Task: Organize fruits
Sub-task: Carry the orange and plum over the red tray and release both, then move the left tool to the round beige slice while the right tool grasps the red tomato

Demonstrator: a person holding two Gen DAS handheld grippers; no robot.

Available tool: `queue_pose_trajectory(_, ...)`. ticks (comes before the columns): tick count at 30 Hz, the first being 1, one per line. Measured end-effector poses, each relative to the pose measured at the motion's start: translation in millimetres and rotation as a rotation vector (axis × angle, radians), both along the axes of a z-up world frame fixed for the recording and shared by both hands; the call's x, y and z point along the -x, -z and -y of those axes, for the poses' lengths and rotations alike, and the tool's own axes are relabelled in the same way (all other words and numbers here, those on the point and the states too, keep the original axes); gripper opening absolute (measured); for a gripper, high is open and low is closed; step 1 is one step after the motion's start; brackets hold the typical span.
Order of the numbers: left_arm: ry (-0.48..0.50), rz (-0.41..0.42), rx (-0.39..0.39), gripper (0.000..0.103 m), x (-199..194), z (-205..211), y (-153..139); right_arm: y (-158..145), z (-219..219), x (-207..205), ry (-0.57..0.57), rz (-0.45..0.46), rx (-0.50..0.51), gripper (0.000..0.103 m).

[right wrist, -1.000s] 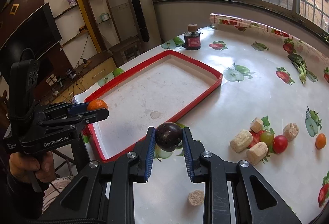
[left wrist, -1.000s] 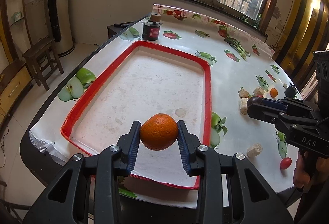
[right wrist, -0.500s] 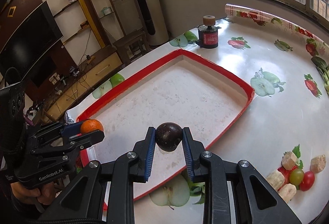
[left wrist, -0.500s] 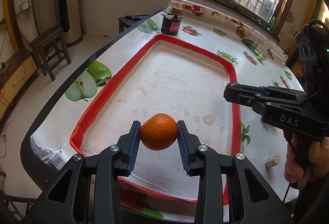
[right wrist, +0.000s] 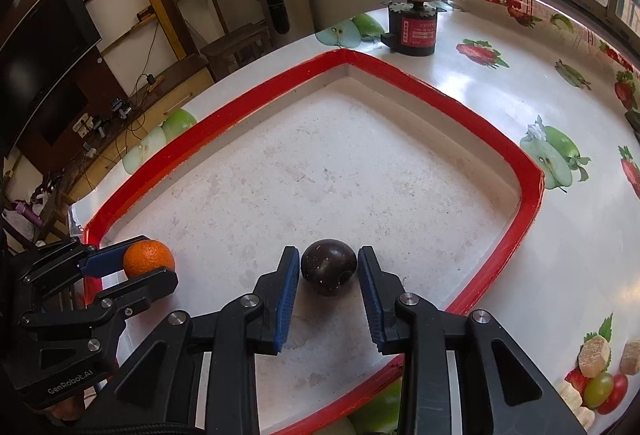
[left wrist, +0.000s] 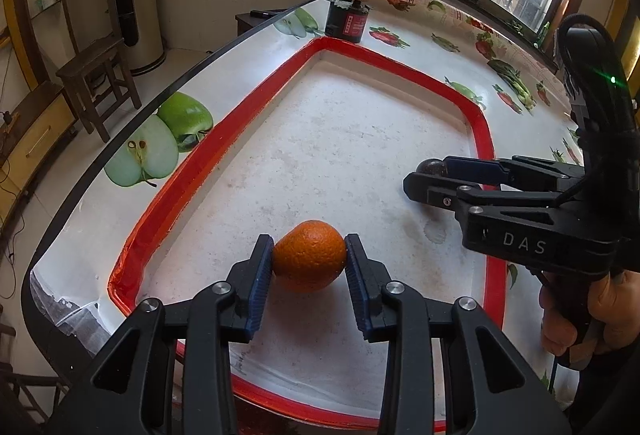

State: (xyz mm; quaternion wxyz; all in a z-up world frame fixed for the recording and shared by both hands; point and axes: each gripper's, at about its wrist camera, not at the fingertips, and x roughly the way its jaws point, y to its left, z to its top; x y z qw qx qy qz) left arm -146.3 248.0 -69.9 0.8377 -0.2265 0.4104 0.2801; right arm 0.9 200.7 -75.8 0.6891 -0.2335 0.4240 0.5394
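Orange fruit, an orange (left wrist: 309,256), sits clamped between the blue pads of the left tool (left wrist: 309,267), low over the near end of the red-rimmed tray (left wrist: 482,139). In the right wrist view the right tool (right wrist: 329,271) has just been opening its jaws; the dark plum (right wrist: 329,266) rests on the tray's white floor between the pads, with a slim gap on each side, so nothing grips it. The two tools lie side by side within the tray on the fruit-print tabletop (right wrist: 472,83). A black canister (right wrist: 414,29) stands beyond the tray's far corner.
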Motion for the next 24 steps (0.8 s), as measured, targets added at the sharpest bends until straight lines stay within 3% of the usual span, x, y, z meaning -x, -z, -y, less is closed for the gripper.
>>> queue_pose_trajectory(1, -0.001, -0.006, -0.002, 0.034, -1, 0, 0, -1, 0, 1, 0.005, 0.011, -0.002, 0.06)
queue_pose_trajectory(2, -0.003, -0.012, -0.007, 0.034, -1, 1, 0, -4, 2, 2, 0.006, 0.022, -0.011, 0.068)
queue_pose_trajectory(6, -0.015, -0.022, -0.024, 0.049, 1, 4, -2, -15, 8, 3, 0.006, 0.031, -0.041, 0.066)
queue_pose_trajectory(24, 0.019, 0.019, -0.076, 0.05, 6, 37, -33, -57, 88, 13, 0.065, 0.042, -0.126, 0.066)
